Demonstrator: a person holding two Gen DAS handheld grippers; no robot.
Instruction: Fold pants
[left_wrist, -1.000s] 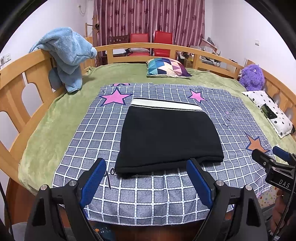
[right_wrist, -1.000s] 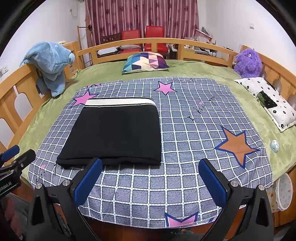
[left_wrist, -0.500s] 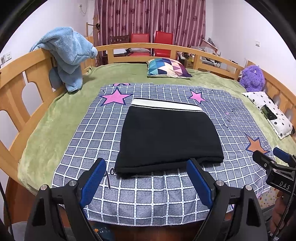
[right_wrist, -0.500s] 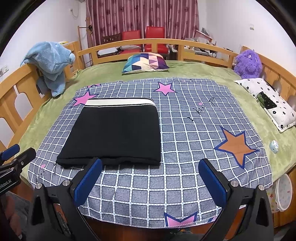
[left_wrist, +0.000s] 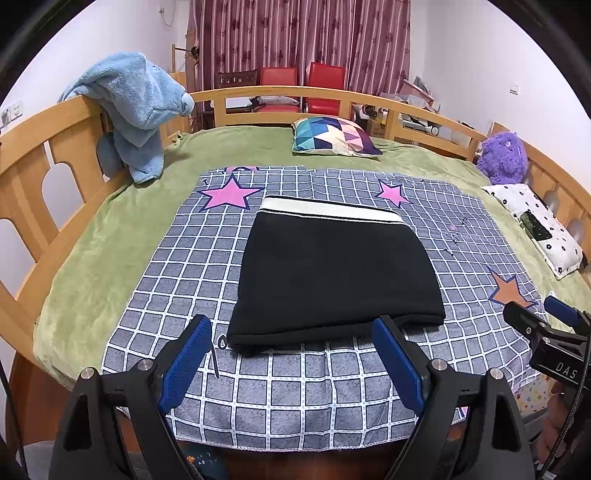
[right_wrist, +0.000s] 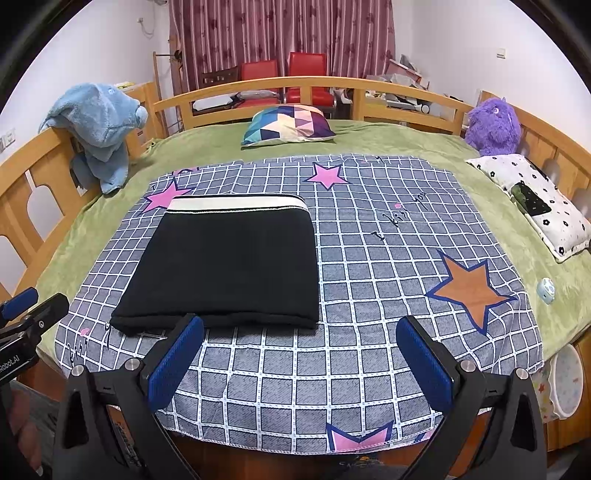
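Both tongs are spread wide with nothing in them: left tongs (left_wrist: 291, 345) and right tongs (right_wrist: 301, 345) hang above the bed's near edge. The black pants (left_wrist: 332, 273) lie folded flat on the checked star sheet (right_wrist: 369, 258).

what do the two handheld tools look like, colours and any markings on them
Both are alike: black angular plastic frames with silver bolts, each finger ending in a textured blue pad. The left tool and right tool match. Seen from the side, the right one shows white "DAS" lettering and a black cable; the left one shows white lettering ending in "Robot.AI".
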